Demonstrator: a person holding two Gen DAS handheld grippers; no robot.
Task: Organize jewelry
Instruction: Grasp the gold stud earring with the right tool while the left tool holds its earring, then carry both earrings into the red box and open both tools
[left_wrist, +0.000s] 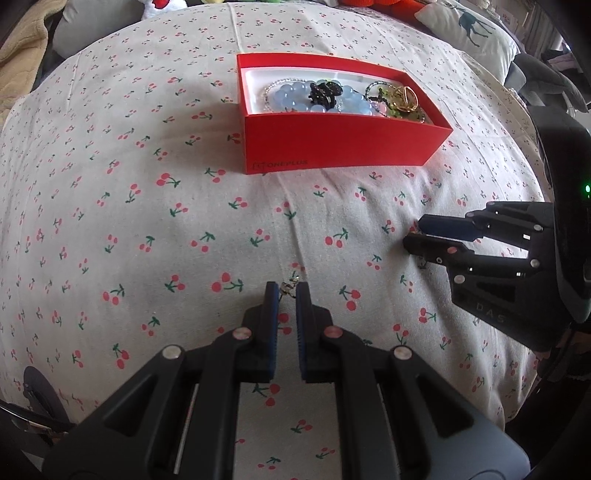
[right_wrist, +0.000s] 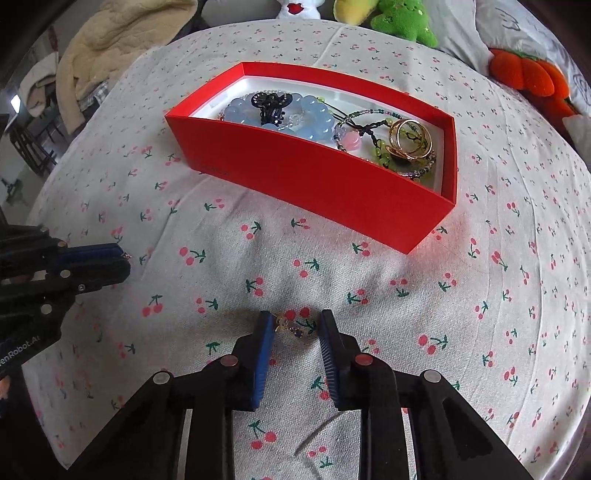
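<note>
Left gripper (left_wrist: 287, 288) held low over cherry-print bedsheet (left_wrist: 147, 206), fingers (left_wrist: 270, 295) nearly closed, narrow gap left, small silver trinket (left_wrist: 289, 286) seen at tips; whether pinched cannot be told. Right gripper (right_wrist: 295, 324) likewise low, fingers (right_wrist: 264, 326) moderately apart, small gold earring (right_wrist: 291, 326) with dark stone lying between tips, touching left finger. Trinket detail too small to make out. Further off, red box (right_wrist: 314, 177) set on sheet, blue bead bracelet (right_wrist: 240, 114), black hair claw (right_wrist: 269, 105), gold rings (right_wrist: 408, 138) inside; near wall hides part of contents.
</note>
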